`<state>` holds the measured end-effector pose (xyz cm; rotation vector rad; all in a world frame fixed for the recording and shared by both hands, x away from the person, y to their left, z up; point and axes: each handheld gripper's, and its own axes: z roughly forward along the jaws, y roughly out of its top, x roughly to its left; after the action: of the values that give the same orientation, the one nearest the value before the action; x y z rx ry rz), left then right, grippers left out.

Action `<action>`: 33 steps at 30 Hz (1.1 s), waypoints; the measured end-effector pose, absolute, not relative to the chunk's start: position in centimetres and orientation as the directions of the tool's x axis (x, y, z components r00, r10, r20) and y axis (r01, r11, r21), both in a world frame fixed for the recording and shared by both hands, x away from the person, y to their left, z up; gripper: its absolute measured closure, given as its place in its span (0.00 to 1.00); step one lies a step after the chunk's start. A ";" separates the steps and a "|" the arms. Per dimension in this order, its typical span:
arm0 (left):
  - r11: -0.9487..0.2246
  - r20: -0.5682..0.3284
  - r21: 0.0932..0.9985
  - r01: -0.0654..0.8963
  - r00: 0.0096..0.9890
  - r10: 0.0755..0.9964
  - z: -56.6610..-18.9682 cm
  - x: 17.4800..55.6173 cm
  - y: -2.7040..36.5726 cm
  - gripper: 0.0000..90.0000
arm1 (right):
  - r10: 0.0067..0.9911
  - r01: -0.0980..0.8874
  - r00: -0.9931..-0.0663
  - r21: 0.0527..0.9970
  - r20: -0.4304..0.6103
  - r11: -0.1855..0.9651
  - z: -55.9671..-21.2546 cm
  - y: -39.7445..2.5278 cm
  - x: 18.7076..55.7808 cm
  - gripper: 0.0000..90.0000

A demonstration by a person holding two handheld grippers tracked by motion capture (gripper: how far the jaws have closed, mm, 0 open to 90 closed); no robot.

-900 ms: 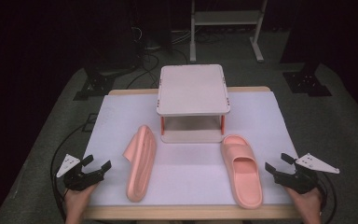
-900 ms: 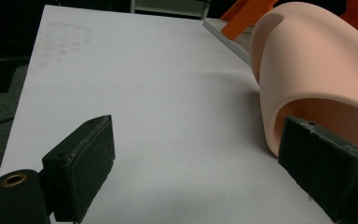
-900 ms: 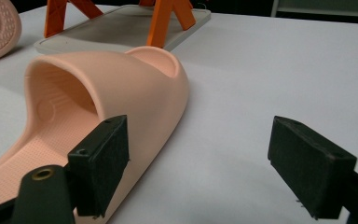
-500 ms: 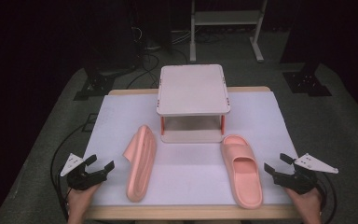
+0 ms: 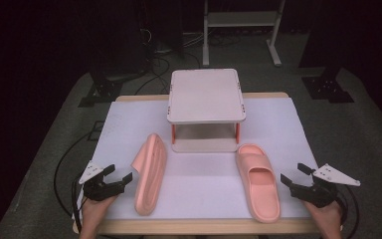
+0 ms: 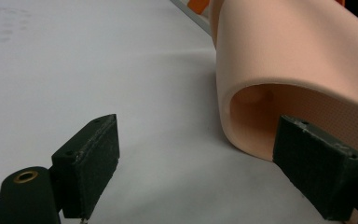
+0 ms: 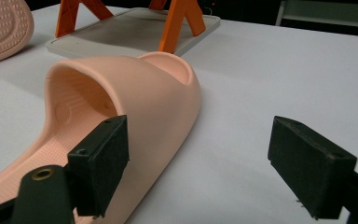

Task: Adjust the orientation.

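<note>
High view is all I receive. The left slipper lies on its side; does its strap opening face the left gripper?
Observer: Yes. In the left gripper view, the hollow under the strap of the left slipper faces the open left gripper.
Operator: And the right side?
Observer: The right gripper is open, with one jaw in front of the strap arch of the right slipper.
Operator: How is the stand built?
Observer: The stand has slanted orange legs on a grey base.

The right tongs [image 7: 196, 163] gape wide above the white counter [image 7: 284, 70]. A pink slide sandal [image 7: 135, 100] lies upright by their left jaw, with an orange-legged rack [image 7: 135, 28] behind.
</note>
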<state>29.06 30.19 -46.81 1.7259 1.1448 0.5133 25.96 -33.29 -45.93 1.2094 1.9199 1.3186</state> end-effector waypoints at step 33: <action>-0.120 -0.178 0.844 0.524 0.483 0.857 -46.7 31.7 26.0 0.61 | 0.870 0.376 -0.487 0.916 0.070 0.137 -46.0 -33.0 25.8 0.22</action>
<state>31.69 26.02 -46.65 1.7854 1.1687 0.4433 25.84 -32.98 -46.00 1.1924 1.9312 1.3292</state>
